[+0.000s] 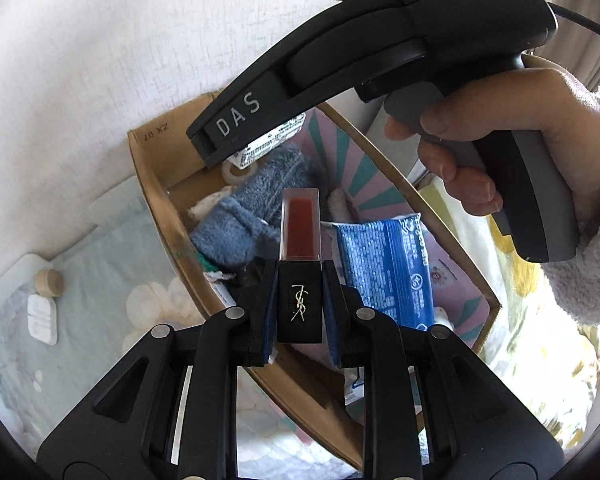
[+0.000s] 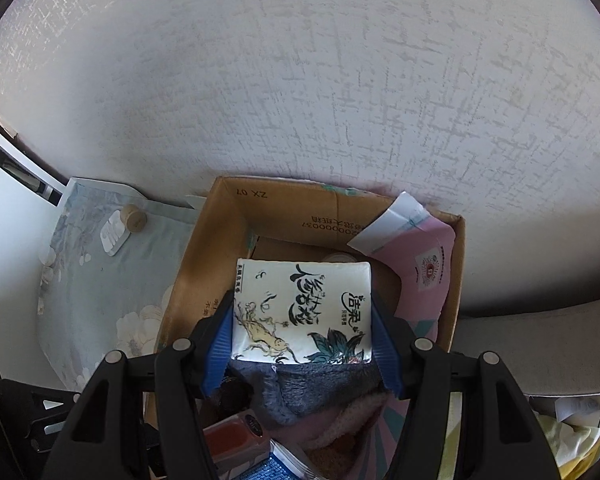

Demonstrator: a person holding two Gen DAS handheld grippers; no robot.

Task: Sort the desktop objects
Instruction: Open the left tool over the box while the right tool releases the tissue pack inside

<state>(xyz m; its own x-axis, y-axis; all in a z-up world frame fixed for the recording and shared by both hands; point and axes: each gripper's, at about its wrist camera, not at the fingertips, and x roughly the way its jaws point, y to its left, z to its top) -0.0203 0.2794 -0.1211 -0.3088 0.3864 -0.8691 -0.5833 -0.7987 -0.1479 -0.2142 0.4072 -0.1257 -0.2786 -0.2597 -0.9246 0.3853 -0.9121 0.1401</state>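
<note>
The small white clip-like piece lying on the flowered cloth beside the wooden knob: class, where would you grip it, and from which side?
Probably from above, across its two long edges. The white clip-like piece lies flat on the flowered cloth, so only its narrow width suits the jaws. Its near end seems the safer spot, since the wooden knob sits close to its far end.

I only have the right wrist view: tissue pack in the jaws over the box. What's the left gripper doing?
Observer: The left gripper is shut on a lipstick, held upright above the cardboard box.
Operator: Anything under it?
Observer: A blue packet lies in the box just right of the lipstick, with a grey fluffy cloth to its left.
Operator: Can you see my gripper from there?
Observer: Yes, a hand holds its handle above the box; its jaws are hidden behind its own body.
</note>
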